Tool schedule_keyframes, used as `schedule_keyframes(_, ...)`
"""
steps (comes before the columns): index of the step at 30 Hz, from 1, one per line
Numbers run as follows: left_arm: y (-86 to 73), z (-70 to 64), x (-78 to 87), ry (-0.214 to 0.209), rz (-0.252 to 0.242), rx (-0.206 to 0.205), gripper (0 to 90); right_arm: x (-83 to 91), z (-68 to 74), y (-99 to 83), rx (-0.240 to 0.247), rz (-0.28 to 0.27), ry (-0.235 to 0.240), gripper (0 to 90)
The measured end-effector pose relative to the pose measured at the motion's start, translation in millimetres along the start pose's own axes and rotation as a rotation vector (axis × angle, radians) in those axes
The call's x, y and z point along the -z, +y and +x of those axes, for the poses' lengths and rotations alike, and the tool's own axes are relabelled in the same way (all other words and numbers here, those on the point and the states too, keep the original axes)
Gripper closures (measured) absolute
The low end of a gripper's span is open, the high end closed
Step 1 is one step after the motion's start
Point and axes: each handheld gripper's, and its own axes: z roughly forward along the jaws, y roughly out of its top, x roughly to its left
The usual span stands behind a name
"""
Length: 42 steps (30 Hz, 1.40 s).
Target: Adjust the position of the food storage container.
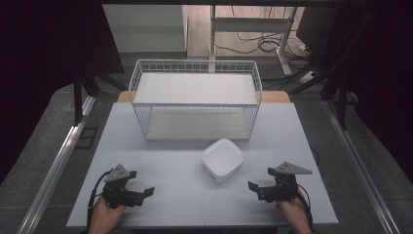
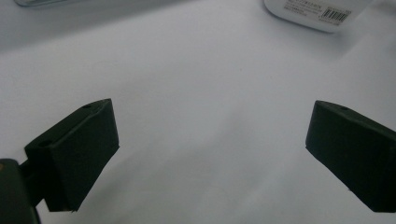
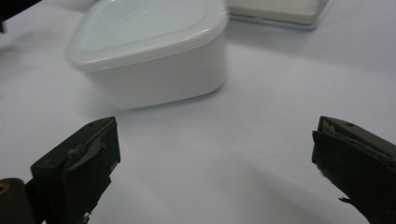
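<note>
At the near edge of the pale surface, two hands come in from below, each holding a claw. Left claw sits low at the near left, its jaws spread wide with nothing between them; its own view shows bare surface between the two black pads. Right claw sits at the near right, likewise spread apart and empty, its grey three-cornered plate on top.

Between the two and a little farther out lies a white lidded container, square with rounded corners, resting flat on the surface with its lid on. It stands nearer the right claw, ahead of it and toward the middle; in the right gripper view the container lies just beyond the jaws, apart from them. From the left gripper view one corner of it shows far ahead, bearing a barcode label.

Nothing lies between either claw and the container. Beyond it, toward the far side, stands a white wire basket with a pale board inside.
</note>
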Motion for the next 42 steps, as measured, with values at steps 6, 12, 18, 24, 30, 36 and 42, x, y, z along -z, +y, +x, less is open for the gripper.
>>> schedule_keyframes(6, 0.8, -1.9, 1.8, 0.008, -0.036, -0.020, 2.1, -9.5, 5.6, -3.1, 0.094, 0.029, -0.077, 0.8)
schedule_keyframes(12, 1.0, -2.7, 2.3, 0.016, -0.039, -0.029, 1.9, -13.0, 12.6, -2.8, 0.153, 0.050, -0.101, 0.0)
schedule_keyframes(18, 1.3, -2.6, 2.8, -0.003, -0.037, -0.013, 1.9, -10.8, 12.5, -0.9, 0.152, 0.056, -0.098, 0.0)
schedule_keyframes(24, 2.7, -12.5, -8.5, -0.040, 0.027, -0.035, 2.0, -11.6, 14.1, 2.3, 0.137, 0.043, -0.078, 0.0)
schedule_keyframes(30, 5.4, -16.5, -11.8, -0.024, 0.034, -0.047, 2.1, -14.6, 14.8, 8.3, 0.097, 0.073, -0.052, 0.0)
schedule_keyframes(36, 10.9, -18.7, -12.2, -0.019, 0.006, -0.033, 2.3, -16.1, 12.5, 21.4, 0.092, 0.082, -0.076, 13.7)
schedule_keyframes(42, 22.6, -28.3, -22.0, -0.028, -0.003, -0.055, 7.3, -16.2, 2.7, 32.3, 0.073, 0.072, -0.075, 36.2)
